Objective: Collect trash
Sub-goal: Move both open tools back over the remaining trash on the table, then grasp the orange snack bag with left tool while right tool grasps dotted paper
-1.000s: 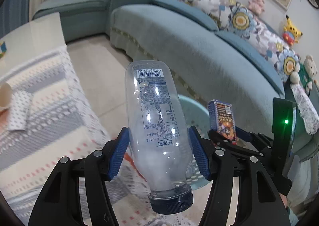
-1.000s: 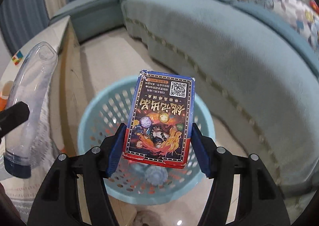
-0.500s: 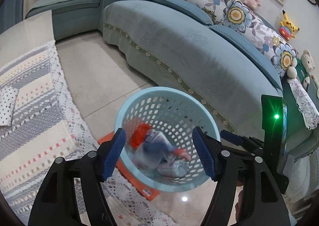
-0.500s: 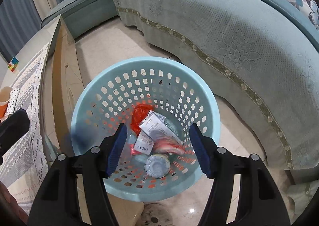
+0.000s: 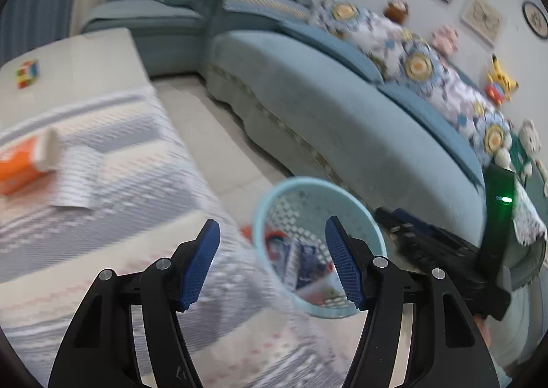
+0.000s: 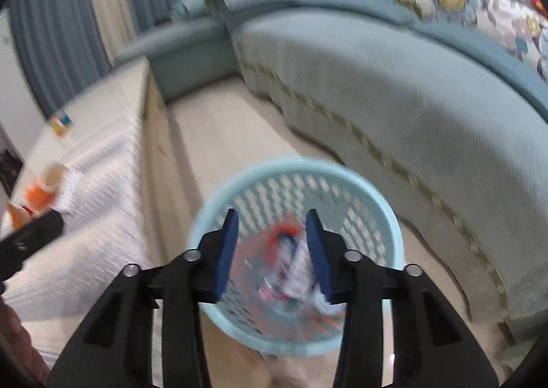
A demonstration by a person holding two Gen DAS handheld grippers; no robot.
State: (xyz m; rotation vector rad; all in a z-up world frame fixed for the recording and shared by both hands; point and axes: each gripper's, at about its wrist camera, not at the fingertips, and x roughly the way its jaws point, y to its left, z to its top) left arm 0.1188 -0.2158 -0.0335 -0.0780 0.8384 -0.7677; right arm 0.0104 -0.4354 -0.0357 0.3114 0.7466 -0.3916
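A light blue perforated basket (image 5: 308, 184) stands on the floor between the table and the sofa, with blurred trash (image 5: 301, 264) inside; it also shows in the right wrist view (image 6: 383, 206) with its trash (image 6: 291, 264). My left gripper (image 5: 272, 261) is open and empty, above the table edge beside the basket. My right gripper (image 6: 271, 251) is open and empty, above the basket, its jaws narrower apart. An orange and white cup (image 5: 27, 161) lies on the table by a dotted paper piece (image 5: 77, 179); the cup also shows in the right wrist view (image 6: 41, 194).
A low table with a striped lace cloth (image 5: 120, 203) is at the left, with a colour cube (image 5: 27, 72) at its far end. A long teal sofa (image 5: 342, 120) with flowered cushions and plush toys runs along the right. Tiled floor (image 6: 233, 127) lies between them.
One second ago my left gripper held a clear bottle and my right a card box. Both were let go into the basket. Both grippers have since swung left toward the table; the right jaws narrowed.
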